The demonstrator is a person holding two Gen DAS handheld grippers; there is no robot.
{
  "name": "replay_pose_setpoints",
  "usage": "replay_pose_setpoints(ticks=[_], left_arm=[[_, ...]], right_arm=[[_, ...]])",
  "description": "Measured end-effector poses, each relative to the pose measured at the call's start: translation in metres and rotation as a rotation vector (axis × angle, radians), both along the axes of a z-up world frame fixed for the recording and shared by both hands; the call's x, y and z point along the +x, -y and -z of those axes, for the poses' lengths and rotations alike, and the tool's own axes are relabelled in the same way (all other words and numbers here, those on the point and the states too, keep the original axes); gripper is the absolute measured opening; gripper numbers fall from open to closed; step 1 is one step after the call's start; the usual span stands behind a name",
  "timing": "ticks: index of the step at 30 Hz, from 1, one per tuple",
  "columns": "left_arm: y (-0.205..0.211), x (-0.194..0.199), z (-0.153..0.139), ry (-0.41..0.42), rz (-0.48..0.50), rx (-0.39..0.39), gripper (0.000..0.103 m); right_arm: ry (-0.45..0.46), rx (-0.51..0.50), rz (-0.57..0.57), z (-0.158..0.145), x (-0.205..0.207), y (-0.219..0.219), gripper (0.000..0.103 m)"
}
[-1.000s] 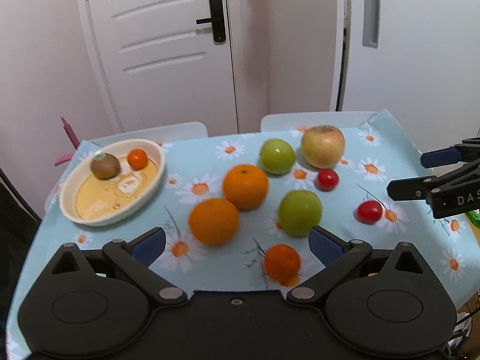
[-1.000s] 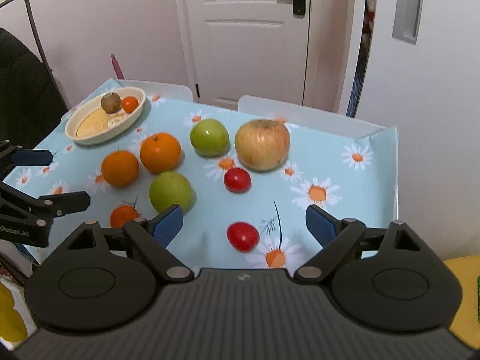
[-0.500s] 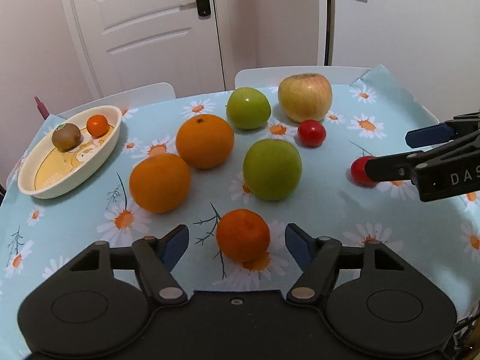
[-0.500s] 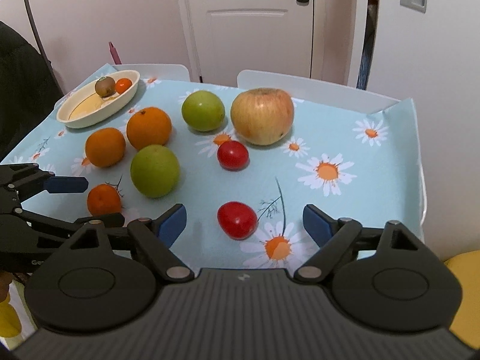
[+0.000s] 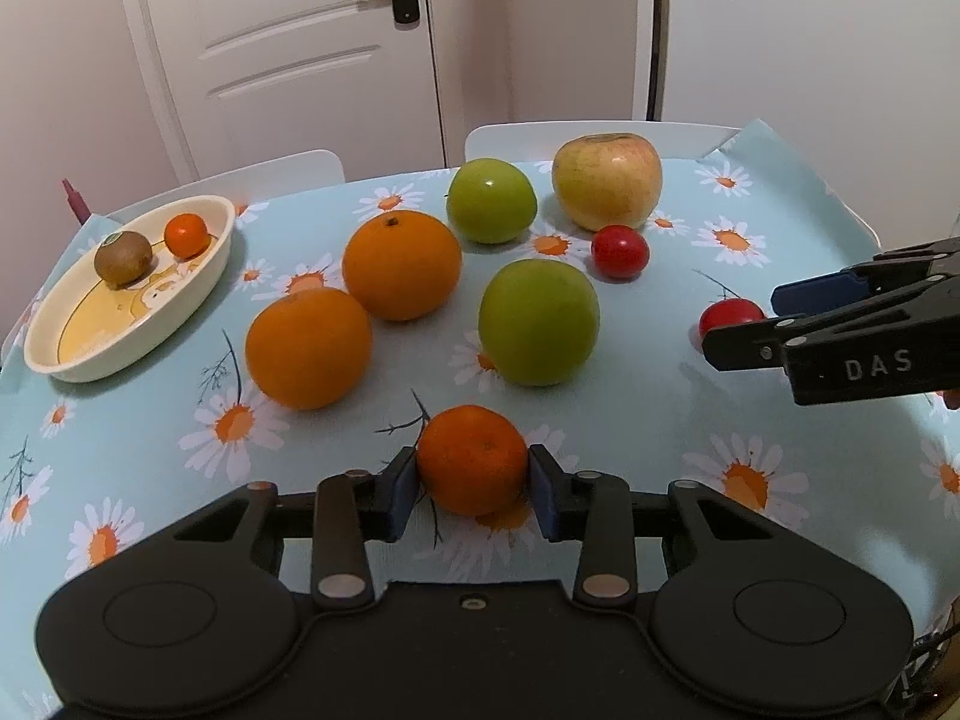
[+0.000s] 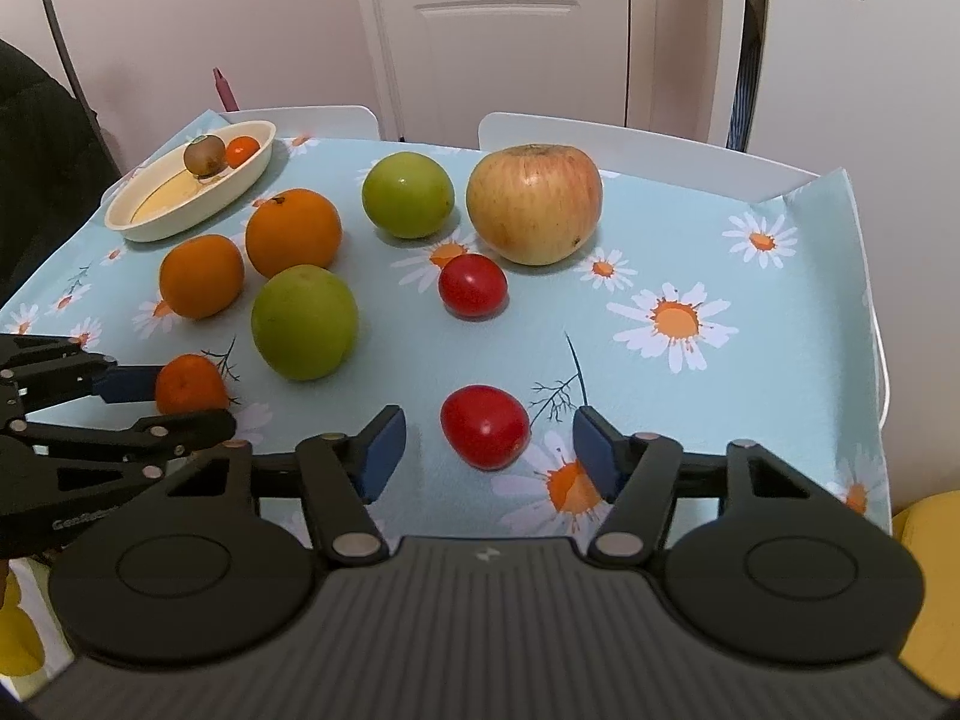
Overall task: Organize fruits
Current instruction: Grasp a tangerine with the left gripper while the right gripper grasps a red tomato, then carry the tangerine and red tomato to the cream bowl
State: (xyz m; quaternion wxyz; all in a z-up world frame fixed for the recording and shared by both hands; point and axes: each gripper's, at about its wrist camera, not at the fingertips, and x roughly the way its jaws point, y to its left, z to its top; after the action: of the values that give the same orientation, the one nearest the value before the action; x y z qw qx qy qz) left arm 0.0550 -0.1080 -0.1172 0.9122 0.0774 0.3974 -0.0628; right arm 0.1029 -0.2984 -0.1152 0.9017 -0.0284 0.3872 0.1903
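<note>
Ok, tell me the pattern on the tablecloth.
The tablecloth is light blue with white, orange-centred daisies and thin dark sprigs, clearest in the right wrist view.

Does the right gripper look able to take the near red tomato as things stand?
Probably yes: the right gripper is open, its jaws either side of the near red tomato, nothing between them.

left wrist: low, near — right wrist: likewise, seemingly | shared: tablecloth (image 5: 630, 396)
</note>
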Motion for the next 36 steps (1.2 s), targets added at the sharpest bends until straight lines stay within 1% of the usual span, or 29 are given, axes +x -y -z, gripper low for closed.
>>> replay_pose_setpoints(ticks=[10, 11, 12, 17, 22, 30, 36], left_arm=[[-0.007, -0.003, -0.002, -0.005, -0.023, -0.003, 0.042], [-0.008, -0.003, -0.002, -0.005, -0.025, -0.004, 0.042], [-0.009, -0.004, -0.003, -0.006, -0.027, -0.006, 0.042], [-0.014, -0.007, -0.006, 0.001, -0.042, -0.007, 0.042], [-0.020, -0.012, -0.017, 0.014, -0.059, -0.014, 0.042], [-0.033, -0.025, -0.053, 0.057, -0.100, -0.020, 0.042], [-0.055, -0.030, -0.083, 0.083, -0.149, -0.030, 0.042]], right_arm=[[-0.008, 0.007, 0.011, 0.004, 0.005, -0.004, 0.064], [-0.009, 0.006, 0.011, 0.005, 0.006, -0.005, 0.058], [-0.013, 0.005, 0.008, 0.005, 0.006, -0.005, 0.048], [-0.011, 0.006, 0.010, 0.002, 0.006, -0.005, 0.048], [-0.001, 0.014, 0.006, -0.011, 0.001, -0.007, 0.048], [0.028, 0.028, -0.022, -0.048, -0.008, -0.017, 0.048], [0.065, 0.053, -0.065, -0.081, -0.012, -0.036, 0.048]])
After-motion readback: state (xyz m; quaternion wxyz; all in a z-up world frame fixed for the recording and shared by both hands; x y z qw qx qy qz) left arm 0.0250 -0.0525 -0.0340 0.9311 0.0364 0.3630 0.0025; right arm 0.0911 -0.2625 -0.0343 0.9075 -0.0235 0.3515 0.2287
